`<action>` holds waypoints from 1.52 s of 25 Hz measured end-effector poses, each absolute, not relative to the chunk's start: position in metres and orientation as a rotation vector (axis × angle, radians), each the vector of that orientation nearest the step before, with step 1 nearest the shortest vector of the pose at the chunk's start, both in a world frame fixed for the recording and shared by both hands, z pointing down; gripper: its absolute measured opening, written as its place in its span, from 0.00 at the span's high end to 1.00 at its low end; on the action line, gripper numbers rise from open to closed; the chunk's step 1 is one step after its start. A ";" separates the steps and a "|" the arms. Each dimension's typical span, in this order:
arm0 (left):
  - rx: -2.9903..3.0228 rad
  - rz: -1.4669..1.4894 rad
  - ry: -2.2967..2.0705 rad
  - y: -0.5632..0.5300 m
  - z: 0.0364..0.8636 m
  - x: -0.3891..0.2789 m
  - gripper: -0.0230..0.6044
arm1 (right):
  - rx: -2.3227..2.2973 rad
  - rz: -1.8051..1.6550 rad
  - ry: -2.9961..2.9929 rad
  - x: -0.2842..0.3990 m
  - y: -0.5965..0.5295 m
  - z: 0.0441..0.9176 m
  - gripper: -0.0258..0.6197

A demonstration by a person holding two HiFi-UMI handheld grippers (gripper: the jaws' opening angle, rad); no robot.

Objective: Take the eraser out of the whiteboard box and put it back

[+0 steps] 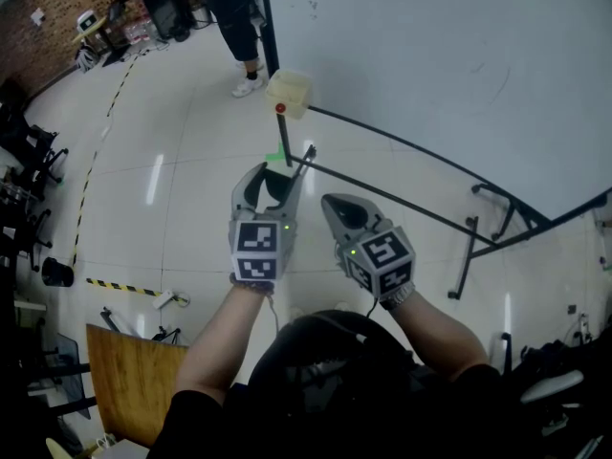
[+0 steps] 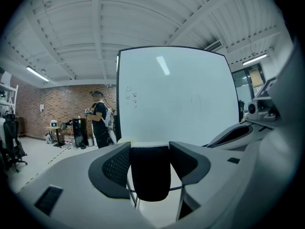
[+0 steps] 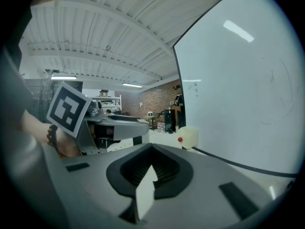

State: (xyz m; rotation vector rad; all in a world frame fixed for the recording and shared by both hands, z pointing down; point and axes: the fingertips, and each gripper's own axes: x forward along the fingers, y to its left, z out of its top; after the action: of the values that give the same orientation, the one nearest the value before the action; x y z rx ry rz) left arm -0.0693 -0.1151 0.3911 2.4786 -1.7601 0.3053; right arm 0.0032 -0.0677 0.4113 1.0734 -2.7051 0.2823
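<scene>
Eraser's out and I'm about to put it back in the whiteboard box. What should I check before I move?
1. Eraser clamped in left gripper: ok, pads press on both its sides.
2. Eraser clear of whiteboard box: ok, the box sits ahead, apart from it.
3. Right gripper out of the way: ok, shut on nothing, beside the left.
4. Box opening free to take the eraser: cannot tell.
5. Person clear of the box: ok, standing farther off, past the whiteboard's edge.
</scene>
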 end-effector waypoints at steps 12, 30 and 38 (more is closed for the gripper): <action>2.480 0.296 -1.724 -0.117 0.391 -0.064 0.58 | 1.086 0.280 -2.719 0.004 -0.073 0.410 0.94; 2.487 0.298 -1.718 -0.117 0.389 -0.062 0.58 | 1.078 0.258 -2.717 0.007 -0.072 0.408 0.94; 2.484 0.297 -1.720 -0.115 0.389 -0.064 0.58 | 1.071 0.258 -2.712 0.005 -0.069 0.410 0.94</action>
State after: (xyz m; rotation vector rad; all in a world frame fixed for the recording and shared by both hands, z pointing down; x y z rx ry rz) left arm -0.0638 -0.1153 0.3888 2.4841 -1.7198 0.2972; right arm 0.0054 -0.0693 0.4095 1.0707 -2.7117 0.2584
